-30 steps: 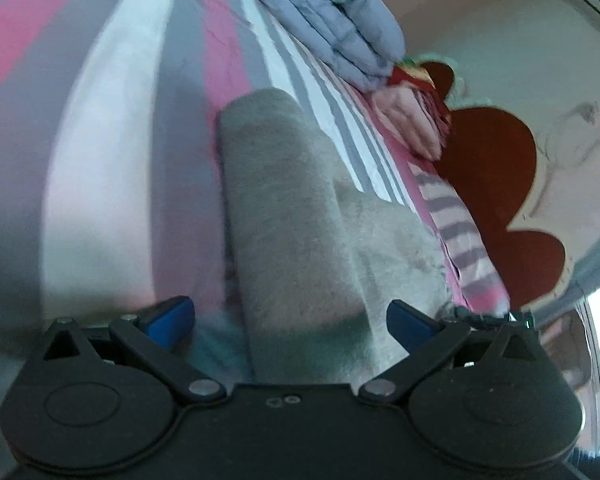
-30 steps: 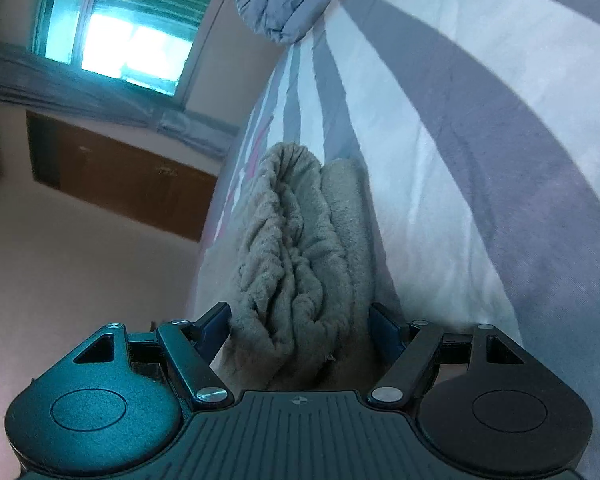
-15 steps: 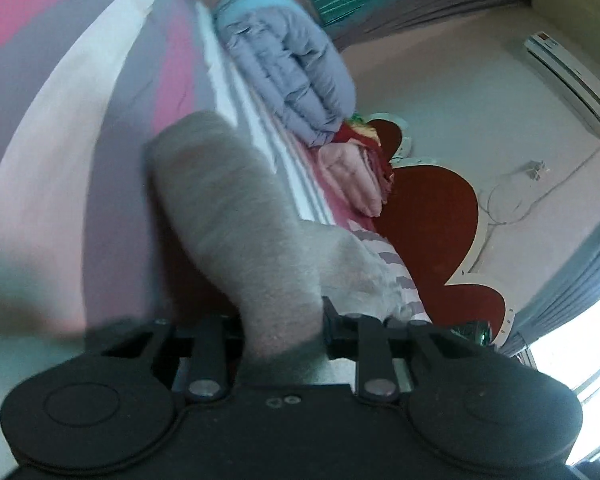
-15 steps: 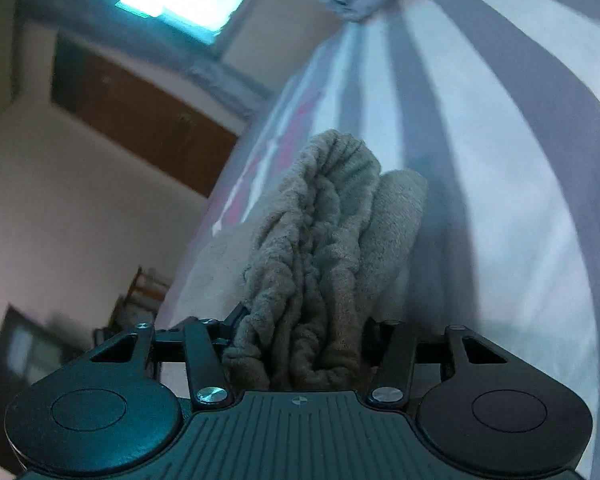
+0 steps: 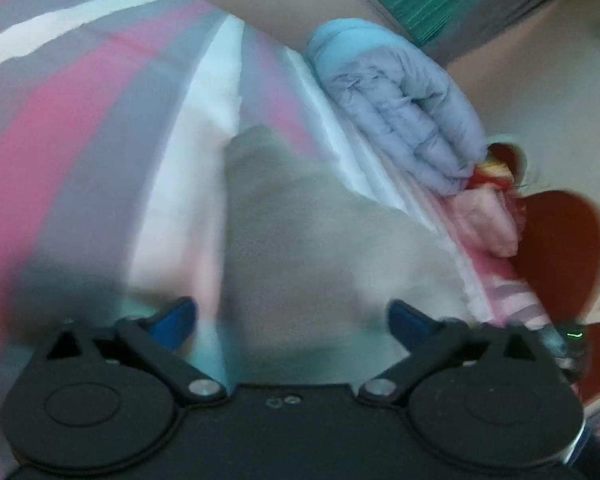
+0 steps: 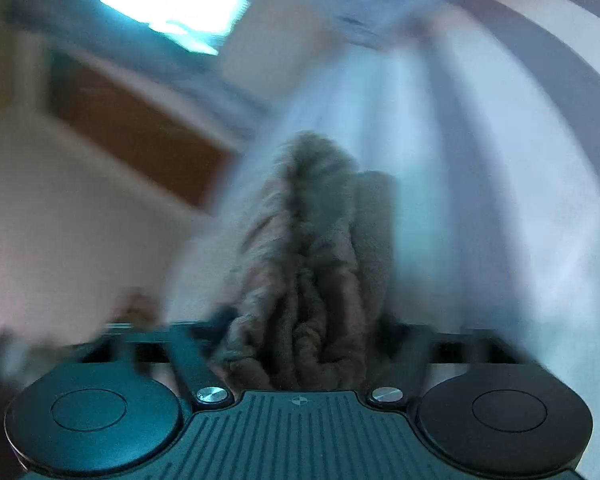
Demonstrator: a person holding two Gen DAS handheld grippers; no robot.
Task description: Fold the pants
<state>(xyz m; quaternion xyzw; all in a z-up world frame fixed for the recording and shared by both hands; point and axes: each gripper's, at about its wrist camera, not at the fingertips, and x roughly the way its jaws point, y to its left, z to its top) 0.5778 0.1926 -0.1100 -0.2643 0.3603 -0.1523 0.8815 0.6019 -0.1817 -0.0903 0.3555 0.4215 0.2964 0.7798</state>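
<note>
The grey pants [image 5: 300, 232] lie folded on the striped bed sheet [image 5: 80, 168], blurred by motion. My left gripper [image 5: 292, 316] hovers just over their near end, its jaws opening wide. The blue pads [image 5: 176, 316] stand clear on either side of the cloth. In the right wrist view the bunched, ribbed end of the pants [image 6: 300, 264] rises between the fingers of my right gripper [image 6: 306, 324]. Its jaws are opening too. The cloth still sits between them, and blur hides the pads.
A rolled pale-blue quilt [image 5: 400, 108] lies at the far end of the bed beside pink folded clothes [image 5: 488, 220] and a dark red headboard [image 5: 560, 248]. The right wrist view shows a bright window [image 6: 168, 4], a wooden cabinet [image 6: 140, 124] and the bed's edge on the left.
Both grippers closed on the pants half a second ago and carried them across the bed. Now the left jaws stand wide apart, the right jaws have spread, and the pants lie lower.
</note>
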